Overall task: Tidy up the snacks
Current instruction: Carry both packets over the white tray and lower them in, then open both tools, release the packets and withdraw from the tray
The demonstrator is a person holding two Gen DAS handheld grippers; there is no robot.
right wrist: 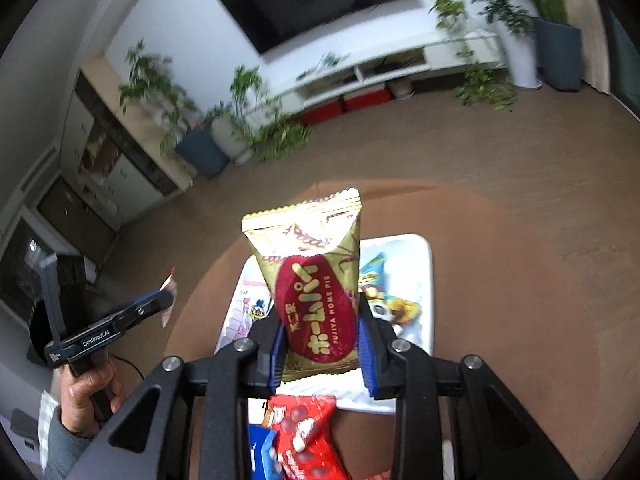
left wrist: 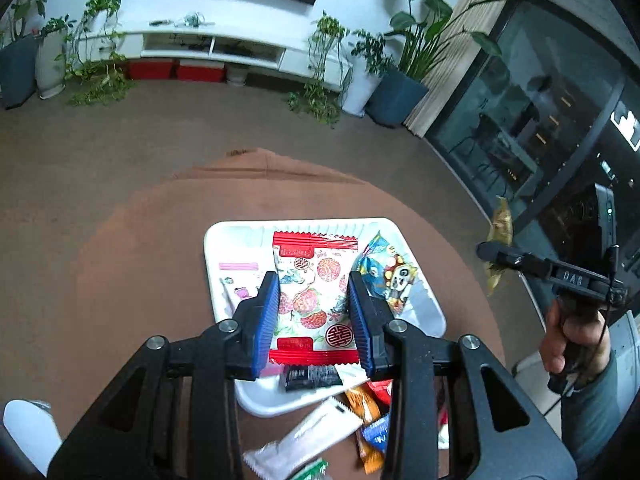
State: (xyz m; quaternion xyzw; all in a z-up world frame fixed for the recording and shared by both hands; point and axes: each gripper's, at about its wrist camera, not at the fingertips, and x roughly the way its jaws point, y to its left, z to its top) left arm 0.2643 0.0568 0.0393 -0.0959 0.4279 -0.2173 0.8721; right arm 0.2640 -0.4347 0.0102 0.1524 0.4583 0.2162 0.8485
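My left gripper [left wrist: 314,312] pinches a red-and-white strawberry-print packet [left wrist: 312,296] between its blue pads [left wrist: 267,320], held above the white tray [left wrist: 248,236]

My right gripper [right wrist: 322,344] pinches a gold packet with a dark red oval [right wrist: 316,296], upright between the pads, its crimped top edge pointing away from me, also over the tray

The tray sits near the middle of the round brown table [left wrist: 140,248]. In it I see a pink-and-white packet [left wrist: 236,284] at the tray's left side and a blue cartoon-panda packet [left wrist: 390,276] at its right side

Loose snacks lie on the table beyond the tray's near edge: a long white sachet [left wrist: 316,432], an orange packet [left wrist: 362,402], a blue one [left wrist: 376,434]; from the right wrist a red packet [right wrist: 308,436] lies just below the tray's near edge

From each wrist I can see the other hand gripping its handle off the table's side
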